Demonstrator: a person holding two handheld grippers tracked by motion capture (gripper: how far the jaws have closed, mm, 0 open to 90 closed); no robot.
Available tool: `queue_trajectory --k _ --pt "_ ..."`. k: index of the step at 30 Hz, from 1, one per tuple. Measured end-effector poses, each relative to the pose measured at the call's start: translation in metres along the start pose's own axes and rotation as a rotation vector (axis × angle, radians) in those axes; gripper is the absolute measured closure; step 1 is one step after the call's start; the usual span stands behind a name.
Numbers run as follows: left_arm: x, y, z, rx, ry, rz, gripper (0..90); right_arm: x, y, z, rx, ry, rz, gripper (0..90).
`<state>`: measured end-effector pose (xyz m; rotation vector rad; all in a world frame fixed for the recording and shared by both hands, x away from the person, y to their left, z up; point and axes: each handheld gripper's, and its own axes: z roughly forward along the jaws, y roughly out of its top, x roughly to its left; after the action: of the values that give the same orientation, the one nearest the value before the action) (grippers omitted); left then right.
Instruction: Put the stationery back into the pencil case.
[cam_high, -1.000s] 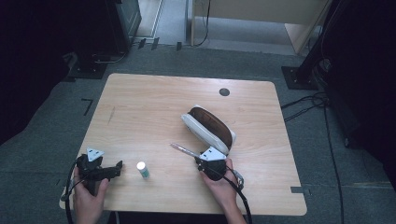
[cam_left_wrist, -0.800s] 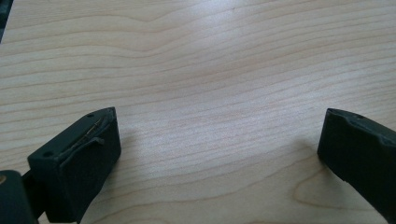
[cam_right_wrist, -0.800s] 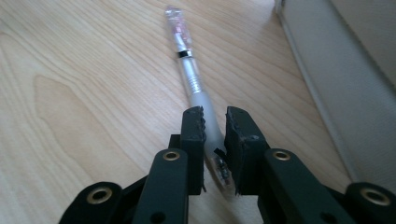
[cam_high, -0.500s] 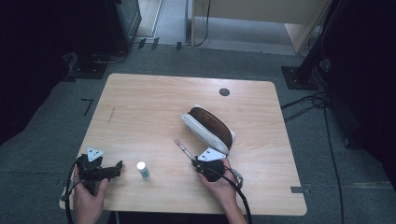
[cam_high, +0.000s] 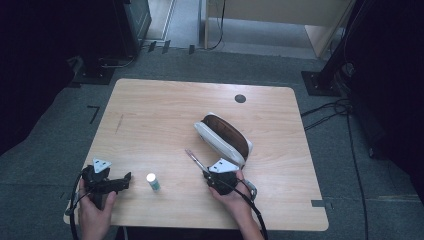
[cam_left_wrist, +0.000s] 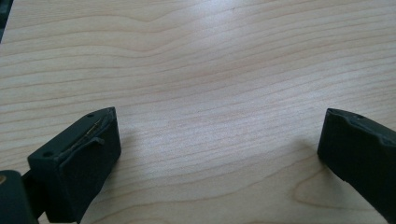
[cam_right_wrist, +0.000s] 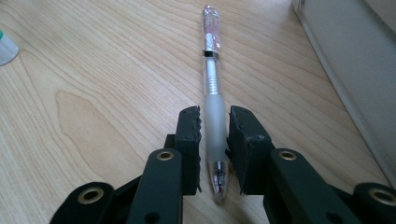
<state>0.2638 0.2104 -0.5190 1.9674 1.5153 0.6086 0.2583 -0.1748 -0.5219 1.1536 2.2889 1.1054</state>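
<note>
At a wooden table (cam_high: 150, 105), the right tool (cam_right_wrist: 214, 122) has its jaws closed around the frosted grip of a pen (cam_right_wrist: 212, 79), which lies along the tabletop just beside an open pencil case (cam_high: 225, 136). The left tool (cam_left_wrist: 219, 140) rests near the table's front left corner, jaws spread wide over bare wood. A small white bottle (cam_high: 152, 181) stands between the two tools.
</note>
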Motion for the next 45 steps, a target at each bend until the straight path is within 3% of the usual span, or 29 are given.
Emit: queue_trajectory --k 10,18,39,45 --pt "0.0 0.0 0.0 0.0 0.0 0.0 0.0 0.002 -0.002 -0.003 -0.006 -0.006 -0.036 81.6" --pt "0.0 0.0 0.0 0.0 0.0 0.0 0.0 -0.001 0.001 -0.014 -0.05 0.012 -0.013 81.7" --pt "0.0 0.0 0.0 0.0 0.0 0.0 0.0 -0.007 0.039 -0.06 -0.169 0.038 -0.015 81.7" --pt "0.0 0.0 0.0 0.0 0.0 0.0 0.0 -0.012 0.05 -0.071 -0.183 0.024 -0.031 81.7"
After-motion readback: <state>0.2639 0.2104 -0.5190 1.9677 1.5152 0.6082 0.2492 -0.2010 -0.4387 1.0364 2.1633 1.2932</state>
